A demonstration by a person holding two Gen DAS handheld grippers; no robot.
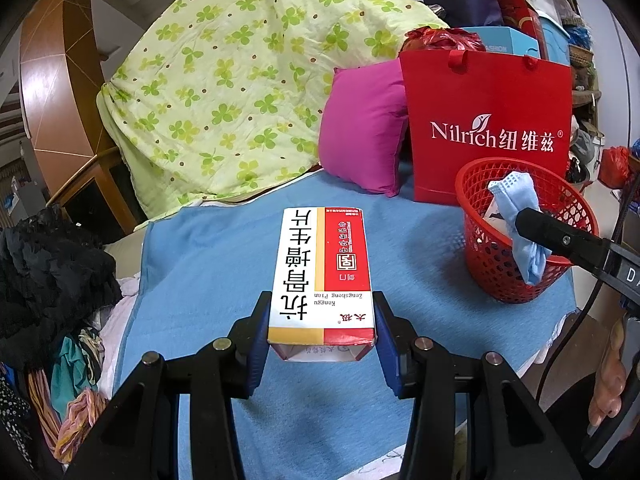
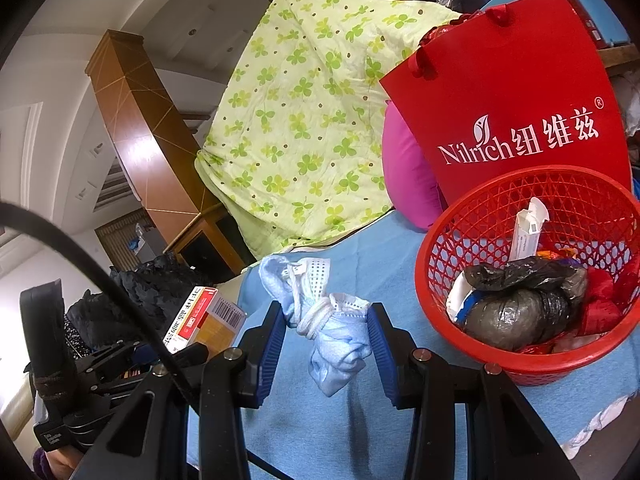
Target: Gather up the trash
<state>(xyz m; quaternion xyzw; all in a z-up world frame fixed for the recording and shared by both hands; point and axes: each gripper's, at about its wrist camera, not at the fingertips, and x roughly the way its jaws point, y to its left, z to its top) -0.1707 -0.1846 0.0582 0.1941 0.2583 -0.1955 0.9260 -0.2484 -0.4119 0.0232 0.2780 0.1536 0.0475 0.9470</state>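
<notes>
Two grips are risking spills: the left gripper (image 1: pixel 320 336) is pinching only the medicine box's (image 1: pixel 322 272) end, while the right gripper (image 2: pixel 326 344) is pinching a dangling face mask (image 2: pixel 332 332) short of the red basket (image 2: pixel 440 248).

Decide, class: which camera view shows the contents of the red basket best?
The right wrist view: it looks into the red basket at its black bag. The left wrist view shows mostly its mesh side, the face mask blocking.
</notes>
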